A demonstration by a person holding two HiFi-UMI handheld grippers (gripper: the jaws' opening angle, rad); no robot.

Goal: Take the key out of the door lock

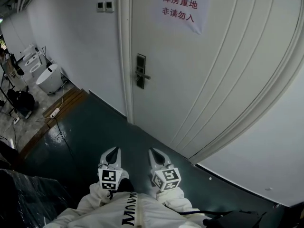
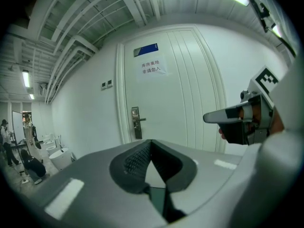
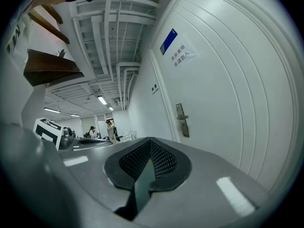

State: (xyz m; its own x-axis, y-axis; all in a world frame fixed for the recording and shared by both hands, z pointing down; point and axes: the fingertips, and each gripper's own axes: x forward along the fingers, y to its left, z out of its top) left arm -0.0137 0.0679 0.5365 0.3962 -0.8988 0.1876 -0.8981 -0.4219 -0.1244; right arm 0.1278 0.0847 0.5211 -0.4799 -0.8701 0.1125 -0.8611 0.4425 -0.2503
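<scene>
Left claw (image 1: 112,151), right claw (image 1: 156,152) shut; lock (image 1: 140,71) distant.

**Open floor up to the door**

The dark floor (image 1: 109,127) lies bare from the left claw (image 1: 112,151) and right claw (image 1: 155,152) to the closed white door (image 1: 199,80). The lock plate (image 1: 140,71) and its lever handle (image 1: 145,76) jut from the flat door face. Far left, well apart, a wooden step (image 1: 61,109), a power strip (image 1: 54,112) and white fixtures (image 1: 49,78) crowd the ground.
</scene>
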